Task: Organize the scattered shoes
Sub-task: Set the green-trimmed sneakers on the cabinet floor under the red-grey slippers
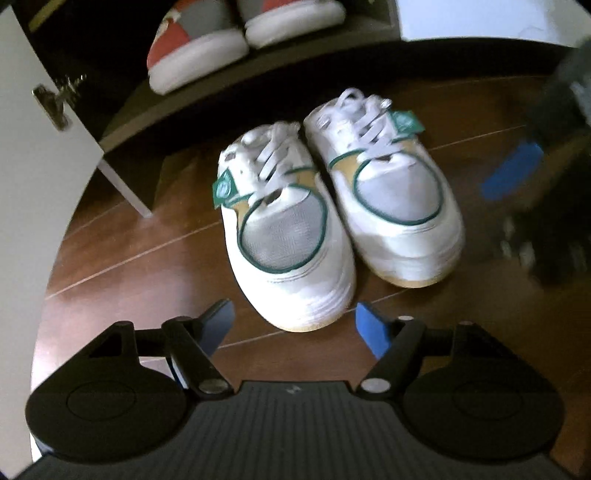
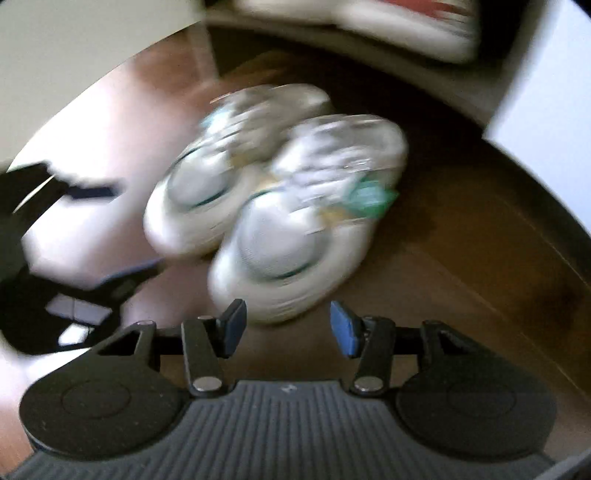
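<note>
White sneakers [image 1: 332,210] stand side by side on the floor [image 1: 147,277], just beyond both grippers, left gripper [image 1: 295,328] and right gripper [image 2: 288,325]; their jaws are open and empty.

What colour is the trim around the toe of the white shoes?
Dark green trim, clearest in the left wrist view.

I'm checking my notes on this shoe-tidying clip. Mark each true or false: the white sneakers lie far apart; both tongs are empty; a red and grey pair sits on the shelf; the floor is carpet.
1. The white sneakers lie far apart. False: they sit side by side on the floor.
2. The left tongs and right tongs hold nothing. True.
3. A red and grey pair sits on the dark shelf. True.
4. The floor is carpet. False: it is brown wood planks.
</note>
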`<state>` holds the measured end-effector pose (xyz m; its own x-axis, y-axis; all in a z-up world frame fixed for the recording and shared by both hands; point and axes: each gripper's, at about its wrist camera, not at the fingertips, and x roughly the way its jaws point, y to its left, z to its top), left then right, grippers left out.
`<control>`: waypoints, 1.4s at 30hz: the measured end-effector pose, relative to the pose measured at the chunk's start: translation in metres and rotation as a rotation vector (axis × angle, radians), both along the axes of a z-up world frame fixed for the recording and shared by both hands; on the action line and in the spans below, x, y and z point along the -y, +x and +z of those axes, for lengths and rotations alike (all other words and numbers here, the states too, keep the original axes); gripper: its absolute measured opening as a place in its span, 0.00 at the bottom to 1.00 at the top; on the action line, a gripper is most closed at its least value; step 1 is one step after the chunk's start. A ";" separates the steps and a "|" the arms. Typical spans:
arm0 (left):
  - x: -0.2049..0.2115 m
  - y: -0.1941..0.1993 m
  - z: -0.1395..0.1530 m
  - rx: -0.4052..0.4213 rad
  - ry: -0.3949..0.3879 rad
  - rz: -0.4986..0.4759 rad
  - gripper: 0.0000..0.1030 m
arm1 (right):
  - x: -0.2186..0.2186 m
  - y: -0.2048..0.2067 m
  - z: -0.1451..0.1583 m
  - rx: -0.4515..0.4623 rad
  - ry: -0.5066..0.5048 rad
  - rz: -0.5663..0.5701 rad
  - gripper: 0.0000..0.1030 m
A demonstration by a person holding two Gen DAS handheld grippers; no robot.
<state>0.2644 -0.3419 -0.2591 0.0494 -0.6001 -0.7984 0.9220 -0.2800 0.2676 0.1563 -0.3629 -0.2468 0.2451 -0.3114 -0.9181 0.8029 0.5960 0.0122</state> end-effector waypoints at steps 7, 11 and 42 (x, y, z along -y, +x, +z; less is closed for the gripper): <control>0.024 0.009 -0.020 -0.040 0.048 -0.040 0.70 | 0.014 0.010 -0.030 0.025 -0.020 -0.156 0.51; 0.042 0.011 -0.022 -0.026 0.040 -0.073 0.70 | 0.029 0.005 -0.030 0.072 -0.058 -0.205 0.47; 0.126 0.013 0.017 -0.063 0.056 0.097 0.69 | 0.107 -0.028 0.020 0.114 -0.122 -0.314 0.32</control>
<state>0.2771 -0.4681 -0.2418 0.0541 -0.5494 -0.8338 0.9600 -0.2011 0.1948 0.1282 -0.4703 -0.2273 0.2190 -0.4940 -0.8414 0.9447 0.3230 0.0563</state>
